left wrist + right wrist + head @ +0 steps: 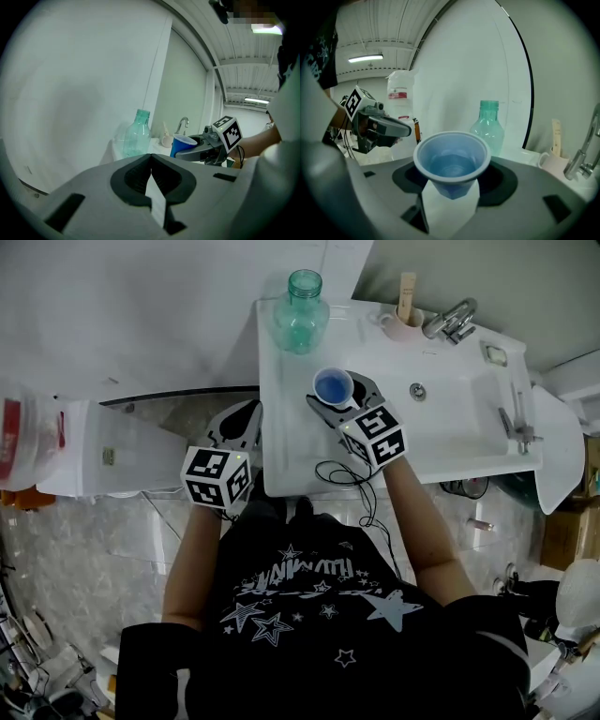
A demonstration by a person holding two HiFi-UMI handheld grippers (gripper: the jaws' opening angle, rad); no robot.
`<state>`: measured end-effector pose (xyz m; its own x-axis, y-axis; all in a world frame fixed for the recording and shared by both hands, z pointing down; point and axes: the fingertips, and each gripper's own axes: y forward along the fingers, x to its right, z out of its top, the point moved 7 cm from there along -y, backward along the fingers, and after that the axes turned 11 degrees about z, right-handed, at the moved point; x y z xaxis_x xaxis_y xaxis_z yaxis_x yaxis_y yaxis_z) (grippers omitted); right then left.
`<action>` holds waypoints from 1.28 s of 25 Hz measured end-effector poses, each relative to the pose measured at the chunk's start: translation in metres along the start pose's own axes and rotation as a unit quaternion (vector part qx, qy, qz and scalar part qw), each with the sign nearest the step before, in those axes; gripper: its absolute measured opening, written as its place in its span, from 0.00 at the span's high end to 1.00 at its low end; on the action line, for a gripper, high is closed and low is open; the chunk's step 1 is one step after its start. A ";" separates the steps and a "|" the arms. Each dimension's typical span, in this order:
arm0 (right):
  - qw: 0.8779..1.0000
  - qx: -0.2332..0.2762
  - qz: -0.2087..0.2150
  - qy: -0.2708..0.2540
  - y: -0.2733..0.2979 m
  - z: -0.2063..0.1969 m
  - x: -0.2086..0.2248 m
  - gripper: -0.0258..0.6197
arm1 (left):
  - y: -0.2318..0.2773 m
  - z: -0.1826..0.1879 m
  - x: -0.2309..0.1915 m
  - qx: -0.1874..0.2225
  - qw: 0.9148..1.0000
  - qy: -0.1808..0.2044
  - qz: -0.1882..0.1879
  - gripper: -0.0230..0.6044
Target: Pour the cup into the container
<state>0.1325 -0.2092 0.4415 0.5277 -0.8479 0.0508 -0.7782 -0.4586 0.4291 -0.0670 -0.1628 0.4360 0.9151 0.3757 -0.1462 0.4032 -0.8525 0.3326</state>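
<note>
A blue plastic cup (333,385) with clear liquid in it stands upright between the jaws of my right gripper (340,395), which is shut on it above the white counter (281,427). In the right gripper view the cup (452,159) fills the middle, and the pads grip its lower body. A clear green bottle (302,310), uncapped, stands at the counter's far left corner, just beyond the cup; it is also in the right gripper view (488,126). My left gripper (242,423) hangs left of the counter's edge, its jaws shut on nothing (151,161).
A sink basin (450,399) with a chrome faucet (452,320) lies right of the cup. A pale mug (405,324) with a stick in it stands by the faucet. A white unit (112,451) and a plastic bag (28,442) are at the left.
</note>
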 end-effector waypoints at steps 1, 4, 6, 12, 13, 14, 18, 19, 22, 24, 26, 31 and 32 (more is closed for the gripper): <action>1.000 0.001 0.002 -0.001 0.002 -0.004 -0.002 0.51 | -0.001 -0.002 0.000 -0.001 1.000 -0.002 0.002 0.95; 1.000 0.003 0.007 -0.003 0.011 -0.016 -0.005 0.51 | -0.001 -0.008 -0.001 -0.005 1.000 -0.005 0.007 0.95; 1.000 -0.002 0.012 -0.003 0.017 -0.026 -0.008 0.51 | -0.002 -0.012 -0.002 -0.008 1.000 -0.008 0.009 0.95; 1.000 -0.017 0.020 -0.001 0.035 -0.050 -0.011 0.51 | 0.000 -0.022 -0.006 -0.020 1.000 -0.011 0.013 0.95; 1.000 -0.019 0.021 0.000 0.037 -0.053 -0.011 0.51 | 0.000 -0.023 -0.008 -0.021 1.000 -0.012 0.014 0.95; 1.000 -0.022 0.022 0.001 0.038 -0.056 -0.012 0.51 | 0.000 -0.024 -0.009 -0.022 1.000 -0.013 0.015 0.95; 0.999 -0.032 0.029 0.010 0.044 -0.067 -0.013 0.51 | 0.001 -0.029 -0.012 -0.030 0.999 -0.017 0.017 0.95; 0.999 -0.035 0.031 0.012 0.045 -0.070 -0.013 0.51 | 0.001 -0.031 -0.012 -0.032 0.999 -0.017 0.017 0.95; 0.999 -0.039 0.034 0.015 0.047 -0.075 -0.013 0.51 | 0.001 -0.035 -0.012 -0.037 0.999 -0.018 0.017 0.95; 0.998 -0.039 0.034 0.018 0.049 -0.077 -0.012 0.51 | 0.002 -0.036 -0.011 -0.039 0.999 -0.019 0.015 0.95; 0.998 -0.040 0.034 0.022 0.051 -0.079 -0.011 0.51 | 0.003 -0.037 -0.009 -0.041 0.999 -0.019 0.013 0.95; 0.998 -0.043 0.034 0.031 0.053 -0.087 -0.011 0.51 | 0.002 -0.041 -0.007 -0.046 0.999 -0.020 0.011 0.95; 0.998 -0.042 0.033 0.033 0.054 -0.088 -0.011 0.51 | 0.001 -0.042 -0.007 -0.047 0.999 -0.022 0.012 0.95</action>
<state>0.1153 -0.2013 0.5438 0.5005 -0.8544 0.1397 -0.7821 -0.3770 0.4962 -0.0731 -0.1514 0.4770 0.9243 0.3382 -0.1771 0.3818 -0.8218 0.4229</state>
